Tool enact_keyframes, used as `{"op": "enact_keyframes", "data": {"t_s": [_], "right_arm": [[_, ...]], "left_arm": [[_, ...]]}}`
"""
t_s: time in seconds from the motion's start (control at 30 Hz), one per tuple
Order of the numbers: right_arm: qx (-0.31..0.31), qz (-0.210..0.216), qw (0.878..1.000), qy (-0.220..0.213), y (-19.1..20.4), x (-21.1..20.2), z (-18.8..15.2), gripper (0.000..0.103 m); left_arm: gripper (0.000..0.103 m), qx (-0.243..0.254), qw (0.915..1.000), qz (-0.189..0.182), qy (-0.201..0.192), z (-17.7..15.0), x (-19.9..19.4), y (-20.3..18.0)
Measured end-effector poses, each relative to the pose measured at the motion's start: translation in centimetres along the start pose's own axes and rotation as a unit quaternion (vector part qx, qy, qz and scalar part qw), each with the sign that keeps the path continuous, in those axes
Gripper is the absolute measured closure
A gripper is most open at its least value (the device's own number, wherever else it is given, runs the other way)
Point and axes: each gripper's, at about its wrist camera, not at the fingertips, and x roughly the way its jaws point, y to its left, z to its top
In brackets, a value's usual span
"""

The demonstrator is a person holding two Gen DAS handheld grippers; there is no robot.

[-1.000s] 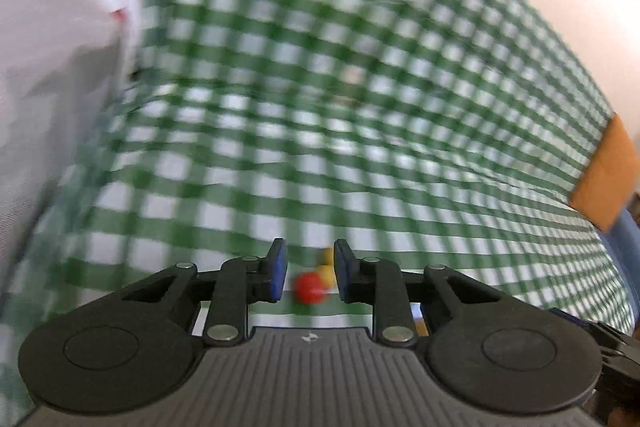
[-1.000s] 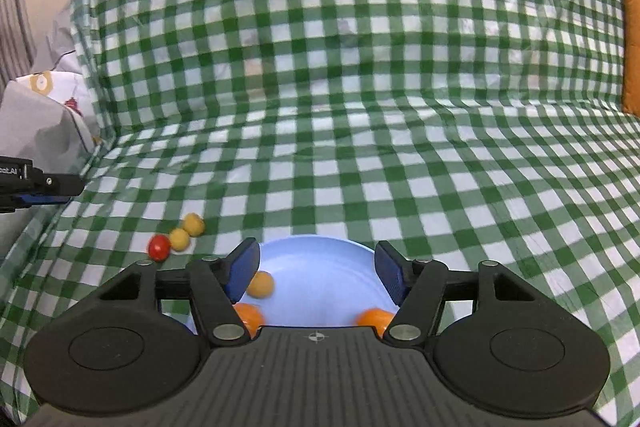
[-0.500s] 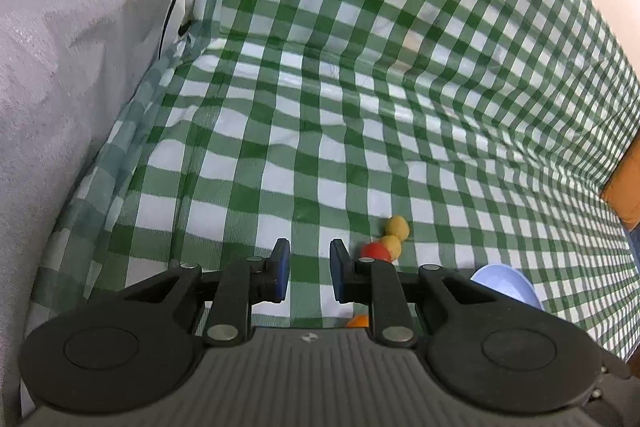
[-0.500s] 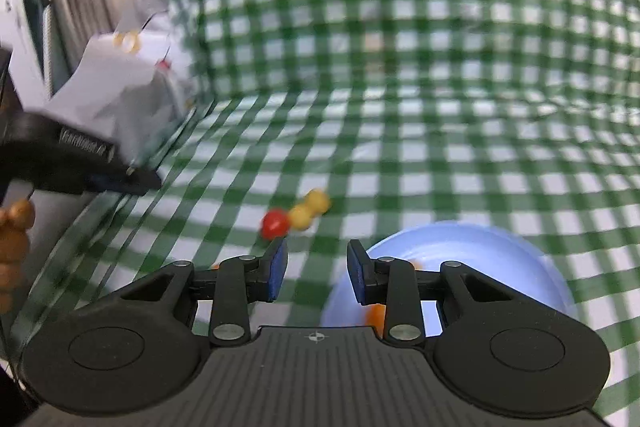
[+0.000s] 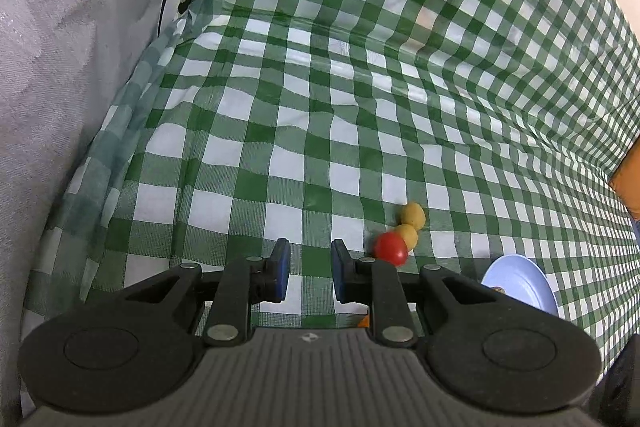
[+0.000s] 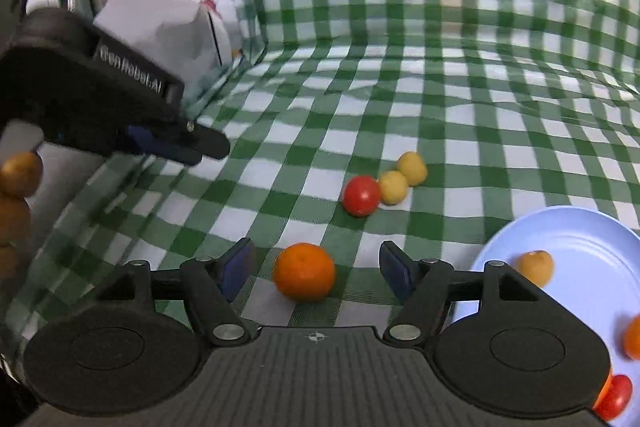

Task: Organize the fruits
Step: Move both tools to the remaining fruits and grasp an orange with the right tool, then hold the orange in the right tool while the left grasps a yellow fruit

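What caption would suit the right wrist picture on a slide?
Right gripper, jaws opening, frames an orange on checked cloth, beside a blue plate already holding fruit.

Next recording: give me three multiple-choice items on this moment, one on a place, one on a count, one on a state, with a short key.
1. Where is the orange off the plate?
A. Between the right gripper's open fingers, on the cloth
B. On the blue plate
C. In the left gripper

2. How many small yellow fruits lie beside the red tomato on the cloth?
A. One
B. Two
C. Four

3. What does the left gripper hold?
A. The tomato
B. An orange
C. Nothing

Key: 1 A, the orange sits on the checked cloth in the gap, touching neither pad, as the jaws open. 2 B, two lie in a row past the tomato. 3 C, only cloth shows in its narrow gap.
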Motion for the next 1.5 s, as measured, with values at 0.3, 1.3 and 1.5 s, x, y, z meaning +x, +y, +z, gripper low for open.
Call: {"op": "enact_keyframes", "data": {"t_s": [0.3,1.3,1.5], "right_arm": [[-0.027,-0.004,0.998,0.048,0.9,2.7,-0.3,0.064],[0.025,-0.022,0.997,0.071,-1.8,2.2,0.2,0.064],[0.033,-0.019,0.997,0.071,-2.3,2.4,0.3,0.064]], "left_arm": [[0.079,0.005,1.0,0.0,0.008,-0.1,0.7,-1.0],[0.063,0.066,0.9944,-0.04,0.072,0.4,8.0,-6.7],[0.063,0.079,0.9931,-0.035,0.079,0.2,9.2,-7.8]]}}
